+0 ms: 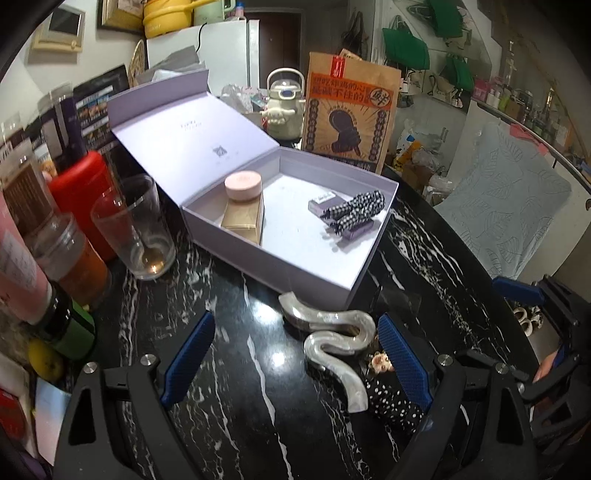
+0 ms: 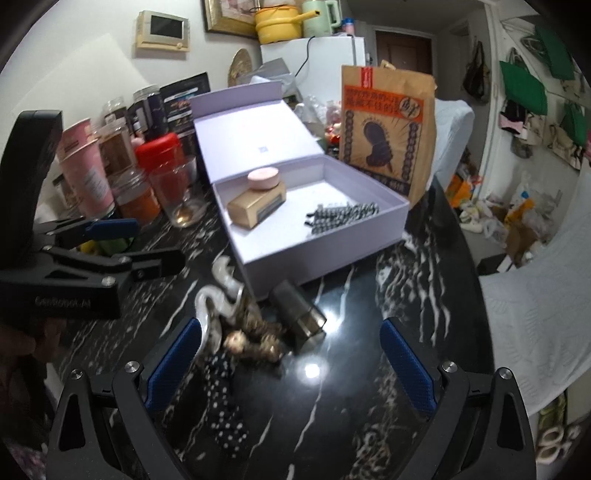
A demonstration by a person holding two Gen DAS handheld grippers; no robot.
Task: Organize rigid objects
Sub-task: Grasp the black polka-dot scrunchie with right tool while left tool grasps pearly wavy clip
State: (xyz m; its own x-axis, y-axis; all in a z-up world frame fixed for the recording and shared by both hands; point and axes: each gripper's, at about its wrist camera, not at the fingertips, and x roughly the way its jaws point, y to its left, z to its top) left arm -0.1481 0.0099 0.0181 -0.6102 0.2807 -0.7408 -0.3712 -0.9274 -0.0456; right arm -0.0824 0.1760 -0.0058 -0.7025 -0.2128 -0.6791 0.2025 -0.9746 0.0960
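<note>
The pearly grey S-shaped wavy clip point(image 1: 334, 341) lies on the black marbled desk point(image 1: 240, 369), lower centre of the left view, just before the lilac open box point(image 1: 314, 273). Its long axis runs toward the released left tool point(image 1: 295, 358), nearer than the likewise released right tool point(image 2: 290, 363).

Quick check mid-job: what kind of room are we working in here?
Most likely a lived-in home, a kitchen or dining corner. A white fridge stands behind with a yellow pot on top, jars and a drinking glass crowd the black marble table, and green tote bags hang on the wall.
</note>
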